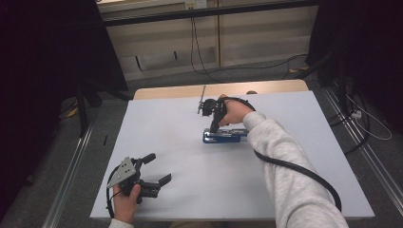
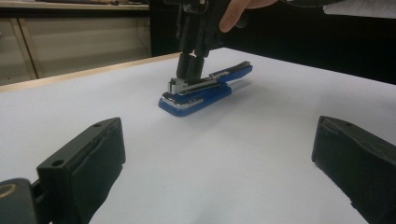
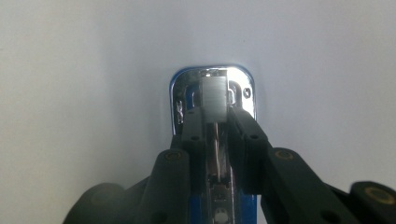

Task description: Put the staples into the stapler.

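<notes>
A blue stapler (image 1: 223,136) with a chrome top lies flat on the white table top (image 1: 166,118), a little right of the middle. My right gripper (image 1: 212,128) points down onto its front end. In the right gripper view the two black jaws (image 3: 215,121) press on either side of the stapler's metal magazine (image 3: 212,88). The left gripper view shows the same grip (image 2: 190,70) on the stapler (image 2: 205,88) from afar. My left gripper (image 1: 159,168) rests near the front left corner, jaws wide open (image 2: 219,163) with nothing between them.
A thick black cable (image 1: 304,171) trails from the right gripper along the grey sleeve to the table's right front. The table's wooden far edge (image 1: 161,91) borders a floor with cables and metal rails. Bare white surface lies between the two grippers.
</notes>
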A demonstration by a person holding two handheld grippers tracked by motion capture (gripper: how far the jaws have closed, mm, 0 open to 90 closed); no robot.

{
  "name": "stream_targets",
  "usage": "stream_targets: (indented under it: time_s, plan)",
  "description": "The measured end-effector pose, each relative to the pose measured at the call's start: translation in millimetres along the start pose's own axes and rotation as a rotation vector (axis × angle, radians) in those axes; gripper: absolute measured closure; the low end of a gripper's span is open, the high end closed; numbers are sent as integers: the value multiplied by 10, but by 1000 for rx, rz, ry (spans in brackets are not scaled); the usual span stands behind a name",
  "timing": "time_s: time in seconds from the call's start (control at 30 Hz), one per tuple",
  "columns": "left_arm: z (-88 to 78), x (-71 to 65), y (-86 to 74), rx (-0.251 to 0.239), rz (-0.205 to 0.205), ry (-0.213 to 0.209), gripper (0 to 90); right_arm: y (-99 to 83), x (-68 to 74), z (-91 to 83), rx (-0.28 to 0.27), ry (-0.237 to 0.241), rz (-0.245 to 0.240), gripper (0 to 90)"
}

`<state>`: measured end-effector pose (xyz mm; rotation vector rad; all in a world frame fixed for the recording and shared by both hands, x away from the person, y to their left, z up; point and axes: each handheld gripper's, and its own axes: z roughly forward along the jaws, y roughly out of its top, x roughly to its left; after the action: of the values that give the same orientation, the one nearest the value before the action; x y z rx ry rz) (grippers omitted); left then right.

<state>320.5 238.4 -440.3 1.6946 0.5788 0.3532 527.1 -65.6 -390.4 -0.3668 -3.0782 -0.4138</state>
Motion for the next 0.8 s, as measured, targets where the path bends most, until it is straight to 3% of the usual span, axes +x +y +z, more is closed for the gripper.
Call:
stream_targets:
  time_s: [0.27, 0.5, 0.57, 0.63, 0.67, 0.8]
  plan:
    - [-5, 3, 2, 5, 3, -3, 28, -16, 3, -12, -28, -10, 1, 679]
    - [23, 25, 23, 4, -17, 6, 27, -130, 22, -94, -90, -26, 51, 571]
    - [58, 28, 49, 14, -29, 2, 26, -214, 35, -137, -124, -31, 72, 520]
    - [73, 36, 66, 23, -10, 9, 26, -234, 38, -147, -131, -32, 84, 504]
    - [110, 16, 83, 39, -24, 1, 26, -307, 46, -174, -151, -43, 100, 472]
    - [185, -11, 127, 64, -18, -19, 25, -446, 57, -205, -174, -53, 117, 407]
